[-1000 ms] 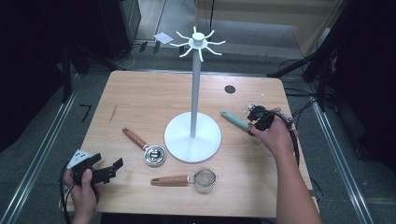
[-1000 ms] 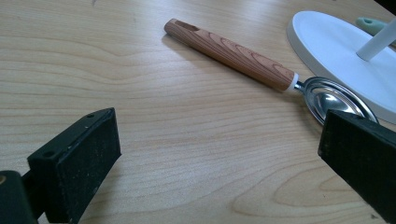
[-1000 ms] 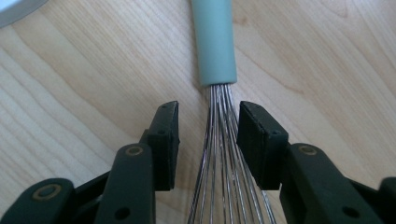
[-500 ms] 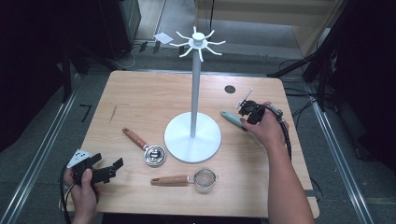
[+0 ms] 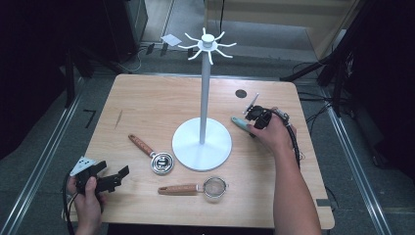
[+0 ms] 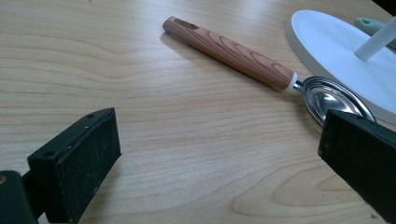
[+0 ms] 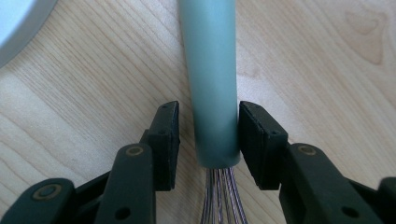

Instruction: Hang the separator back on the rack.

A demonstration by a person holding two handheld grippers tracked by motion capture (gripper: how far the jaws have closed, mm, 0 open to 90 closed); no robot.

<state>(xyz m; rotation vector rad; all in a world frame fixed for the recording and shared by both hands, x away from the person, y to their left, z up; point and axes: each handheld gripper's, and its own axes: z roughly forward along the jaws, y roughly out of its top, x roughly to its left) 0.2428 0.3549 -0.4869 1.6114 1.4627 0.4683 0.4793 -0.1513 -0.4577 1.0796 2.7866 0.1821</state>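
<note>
A whisk with a pale green handle [image 5: 239, 122] [image 7: 212, 70] lies on the wooden table [image 5: 147, 103], right of the white stand's base [image 5: 201, 144]. My right gripper [image 5: 254, 121] [image 7: 208, 126] is open and straddles the handle's wire end. Its right pad sits against the handle, while a thin gap remains at the left pad. My left gripper [image 5: 117, 177] [image 6: 219, 140] rests open near the front left edge with nothing between its jaws. It points at a steel scoop with a wooden handle [image 5: 151, 152] [image 6: 233, 53].
The tall white stand [image 5: 205, 88] with hooks on top rises from the middle of the table. A small mesh strainer with a wooden handle [image 5: 195, 187] lies in front of the base [image 6: 327, 42]. A dark round hole [image 5: 241, 93] marks the back right.
My right gripper has moved left and slightly down along the whisk, so its jaws now straddle the handle. The left gripper has stayed still.
</note>
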